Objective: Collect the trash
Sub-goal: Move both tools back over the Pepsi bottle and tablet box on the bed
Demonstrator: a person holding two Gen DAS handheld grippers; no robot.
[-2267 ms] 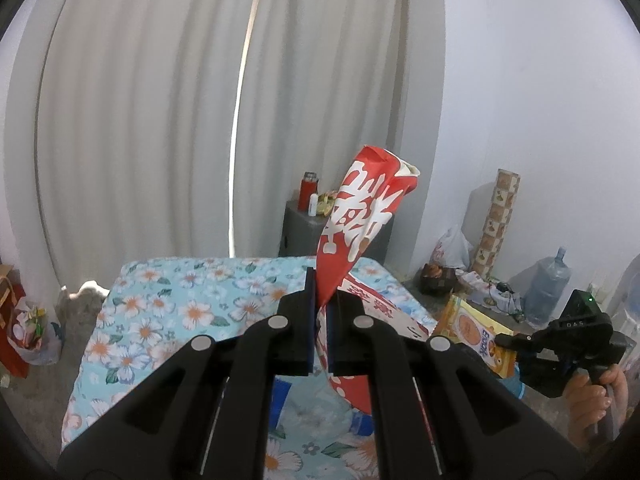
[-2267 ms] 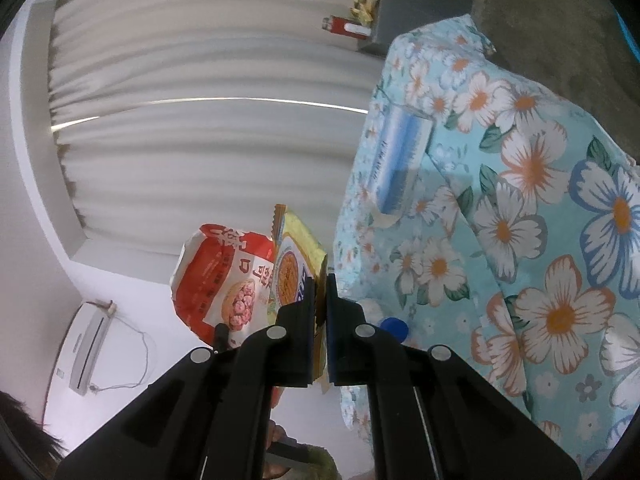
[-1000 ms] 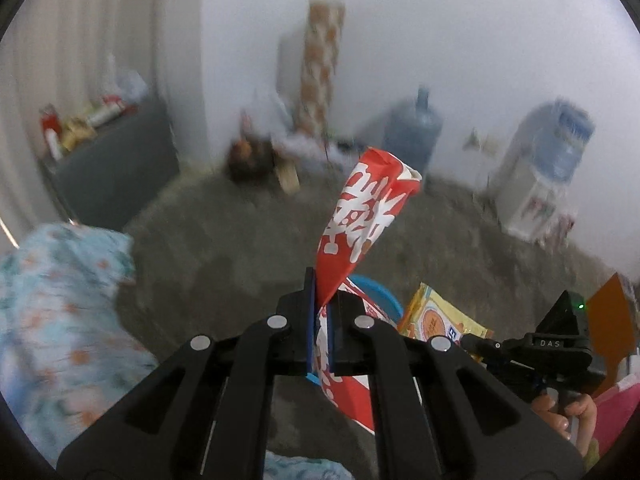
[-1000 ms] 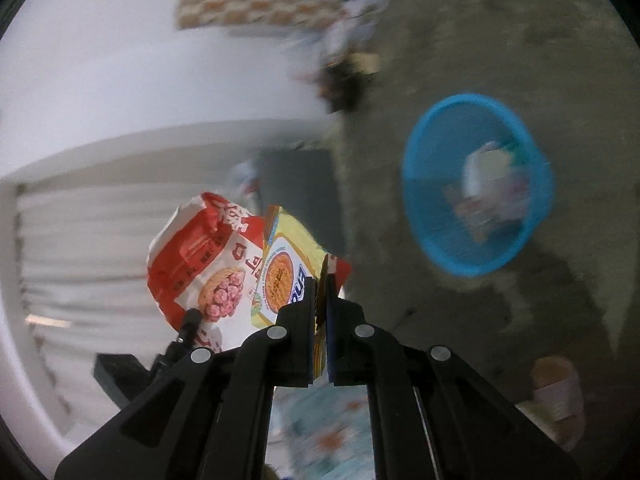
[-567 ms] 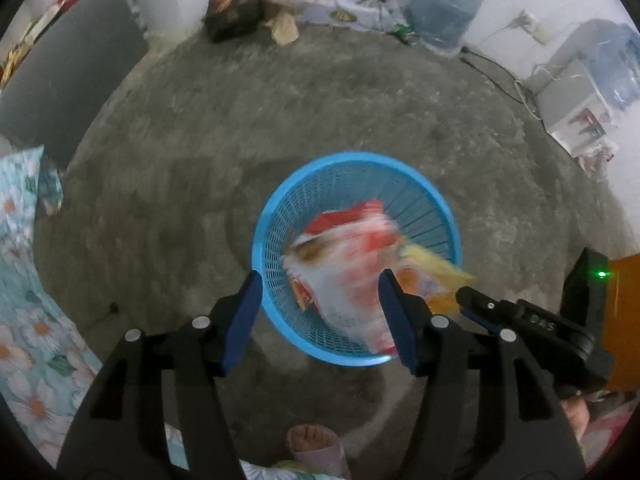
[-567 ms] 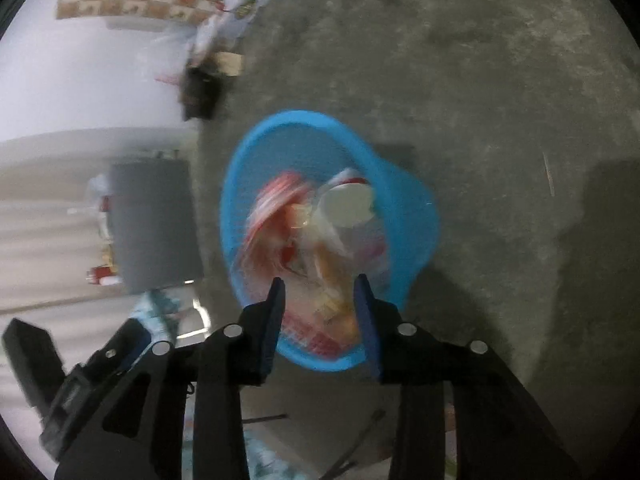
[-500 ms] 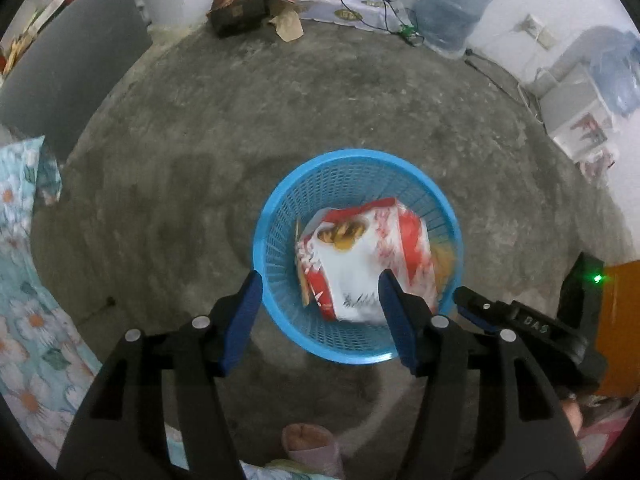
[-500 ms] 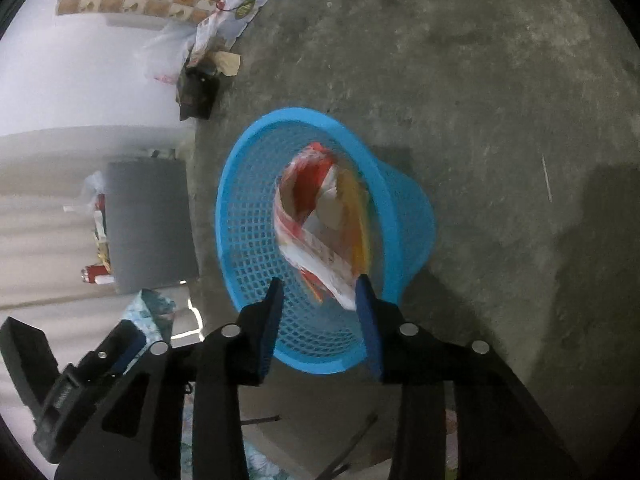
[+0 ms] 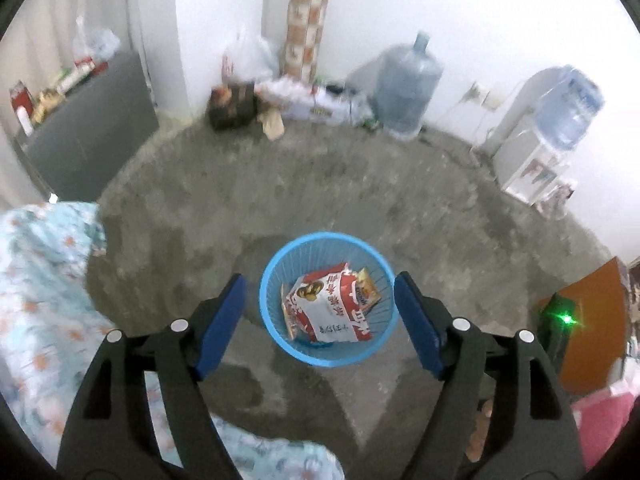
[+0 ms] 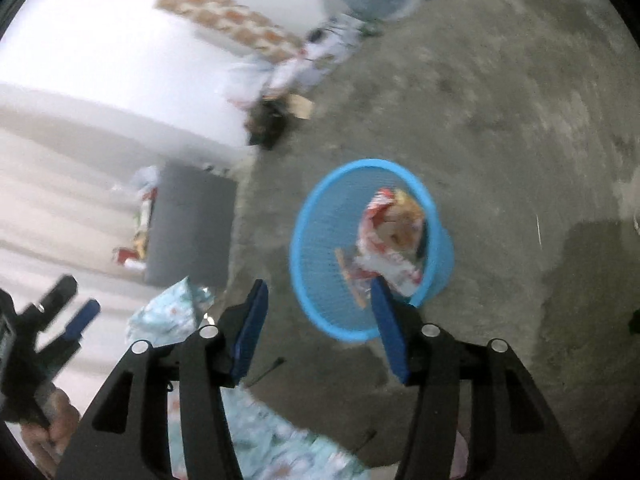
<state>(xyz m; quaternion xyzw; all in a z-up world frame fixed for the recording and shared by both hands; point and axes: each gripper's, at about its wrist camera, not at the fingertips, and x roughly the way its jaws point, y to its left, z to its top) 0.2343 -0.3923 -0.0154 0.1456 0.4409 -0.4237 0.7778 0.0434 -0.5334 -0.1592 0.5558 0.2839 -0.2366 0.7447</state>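
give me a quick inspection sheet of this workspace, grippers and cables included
surface: bare grey concrete floor, patchy and stained
job's things: blue mesh basket upright on the floor; red-and-white snack bag and yellow wrapper lie inside
clutter: boxes and bags piled along the far wall
grippers: left gripper open, nothing between the fingers; right gripper open, nothing held; both have just been opening
cables: a cord seems to run by the water dispenser, blurred
surroundings: water jug, grey cabinet, floral bedcover, white walls
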